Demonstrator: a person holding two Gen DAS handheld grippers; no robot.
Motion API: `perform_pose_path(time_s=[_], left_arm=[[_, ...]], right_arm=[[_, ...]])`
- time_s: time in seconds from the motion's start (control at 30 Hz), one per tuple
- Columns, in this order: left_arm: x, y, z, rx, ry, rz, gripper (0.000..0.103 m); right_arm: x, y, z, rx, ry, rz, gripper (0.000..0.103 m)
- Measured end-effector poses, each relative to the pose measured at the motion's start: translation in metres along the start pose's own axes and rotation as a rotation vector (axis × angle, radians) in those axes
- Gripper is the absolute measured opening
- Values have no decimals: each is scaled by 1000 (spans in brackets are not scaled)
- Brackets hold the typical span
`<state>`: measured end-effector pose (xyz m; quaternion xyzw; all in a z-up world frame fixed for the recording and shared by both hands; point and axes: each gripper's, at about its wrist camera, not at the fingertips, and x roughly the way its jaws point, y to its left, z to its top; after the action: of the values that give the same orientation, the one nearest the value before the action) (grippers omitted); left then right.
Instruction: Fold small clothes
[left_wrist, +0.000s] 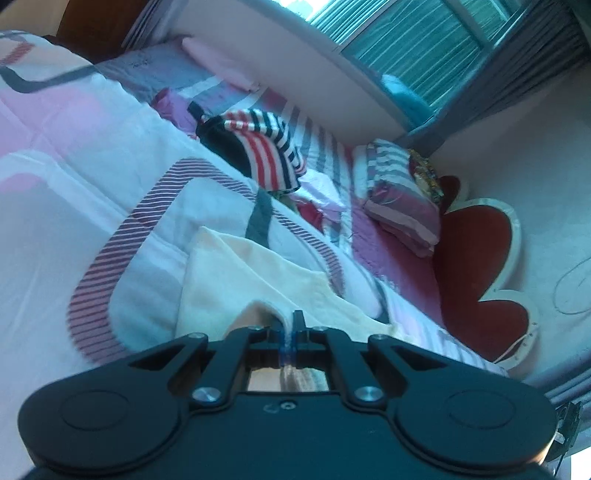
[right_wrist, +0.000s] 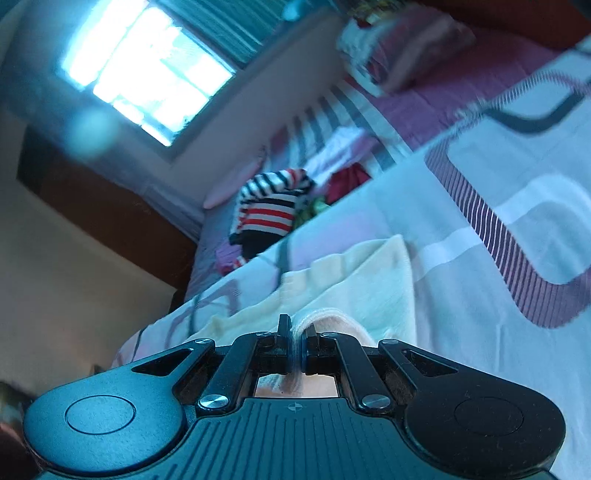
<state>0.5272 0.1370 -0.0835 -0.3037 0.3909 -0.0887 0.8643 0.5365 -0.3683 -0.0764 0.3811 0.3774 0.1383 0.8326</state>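
Observation:
A small cream garment (left_wrist: 255, 273) lies on the patterned bedspread (left_wrist: 110, 177). My left gripper (left_wrist: 291, 325) is shut on its near hem, fabric pinched between the fingers. In the right wrist view the same cream garment (right_wrist: 354, 280) spreads ahead, and my right gripper (right_wrist: 295, 332) is shut on another part of its edge. Both grippers hold the cloth low over the bed. A heap of striped red, white and navy clothes (left_wrist: 258, 147) lies farther back; it also shows in the right wrist view (right_wrist: 273, 206).
A striped pillow (left_wrist: 402, 192) and a red heart-shaped cushion (left_wrist: 476, 251) lie at the head of the bed by the wall. A window (right_wrist: 147, 70) with curtains is behind. More small clothes (right_wrist: 347, 177) lie near the striped heap.

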Motion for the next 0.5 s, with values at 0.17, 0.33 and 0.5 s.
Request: perform_pose_path(time_s=[0.17,0.33,0.5], left_arm=[[37,9,9,20,-23,-104,21],[34,14,9,17,-130,-142,64],[36,0,8,223,-92,-9,56]], right_arm=[[40,-30,17,28,-10,34,8],[36,-37,15,-31,-154,26,88],[36,-33,16,-136,-102,-10,64]])
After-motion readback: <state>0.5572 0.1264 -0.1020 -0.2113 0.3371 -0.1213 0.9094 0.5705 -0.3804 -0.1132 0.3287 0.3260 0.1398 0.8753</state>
